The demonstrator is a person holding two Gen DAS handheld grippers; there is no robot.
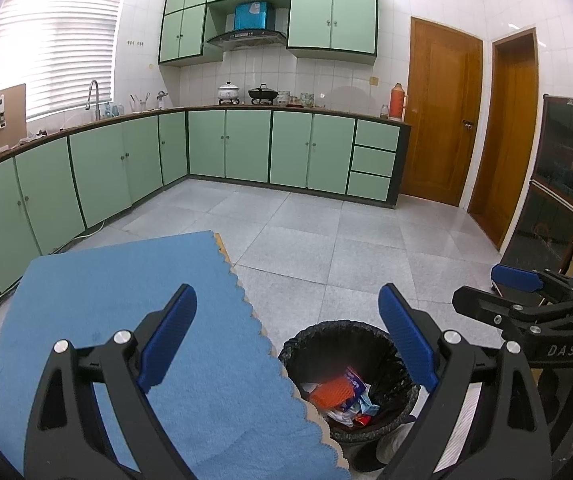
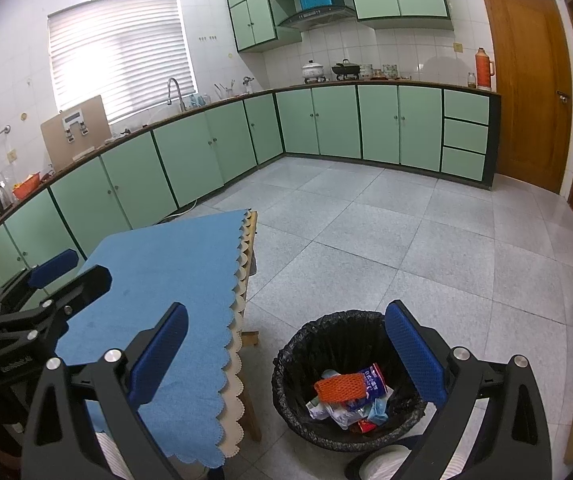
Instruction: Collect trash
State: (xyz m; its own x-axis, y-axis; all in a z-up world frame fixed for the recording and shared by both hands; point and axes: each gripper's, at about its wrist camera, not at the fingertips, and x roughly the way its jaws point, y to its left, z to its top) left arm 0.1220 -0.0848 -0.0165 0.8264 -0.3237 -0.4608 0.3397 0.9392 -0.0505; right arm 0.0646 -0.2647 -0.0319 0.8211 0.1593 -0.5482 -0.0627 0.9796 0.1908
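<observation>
Trash (image 2: pixel 348 394) sits in the bin (image 2: pixel 286 364), a round black-lined container on the grey tiled floor (image 2: pixel 426 248), just beside the near corner of the counter (image 2: pixel 158 280). Contents visible: an orange mesh sleeve (image 2: pixel 340 386) on top, a printed red-and-blue wrapper (image 2: pixel 374 382) against it, pale crumpled plastic and a small red scrap below. The counter is covered by a blue cloth (image 1: pixel 126 300) with a scalloped edge over a beige underlayer; its surface shows nothing on it in either view.

Left claw (image 1: pixel 288 342): jaws spread wide, nothing between the blue pads (image 1: pixel 168 336). It hangs over the cloth's edge, with the bin seen between the fingers. Right claw (image 2: pixel 286 354): jaws likewise spread wide and empty, framing the bin from above and behind. Each claw shows at the margin of the other's view: the right one at the right edge of the left wrist view, the left one at the left edge of the right wrist view.

Background: green kitchen cabinets (image 1: pixel 246 148), a window blind (image 1: pixel 54 40), a wooden door (image 1: pixel 440 120).
</observation>
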